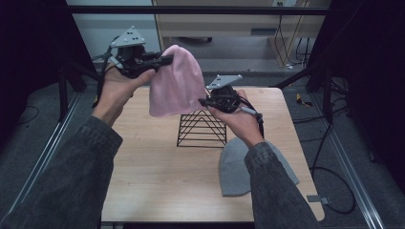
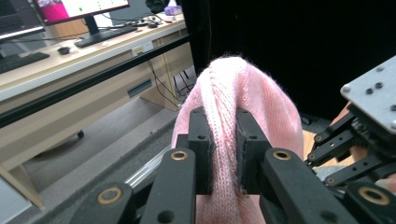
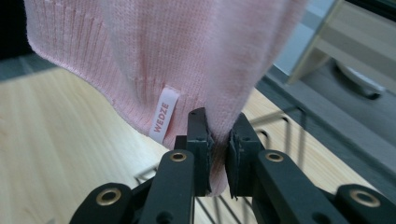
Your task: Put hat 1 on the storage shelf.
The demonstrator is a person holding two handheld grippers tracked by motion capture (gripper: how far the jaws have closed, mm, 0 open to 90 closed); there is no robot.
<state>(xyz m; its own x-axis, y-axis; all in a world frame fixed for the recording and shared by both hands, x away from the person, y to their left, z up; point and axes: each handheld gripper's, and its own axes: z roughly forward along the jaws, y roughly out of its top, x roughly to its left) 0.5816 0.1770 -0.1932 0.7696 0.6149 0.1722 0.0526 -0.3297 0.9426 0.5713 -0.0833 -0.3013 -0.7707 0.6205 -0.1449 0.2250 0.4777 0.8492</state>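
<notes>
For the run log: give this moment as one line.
left gripper: shut on pink beanie top | right gripper: shut on its lower edge | beanie: held above wire rack | grey beanie: flat on table

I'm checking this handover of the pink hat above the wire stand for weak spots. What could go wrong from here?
1. The right gripper pinches only the bottom corner of the pink knitted beanie; that thin hold may slip.
2. The left gripper grips a bunched fold near the crown, so the hat may hang twisted.
3. The hem hangs close to the black wire pyramid stand and could snag on it.
</notes>
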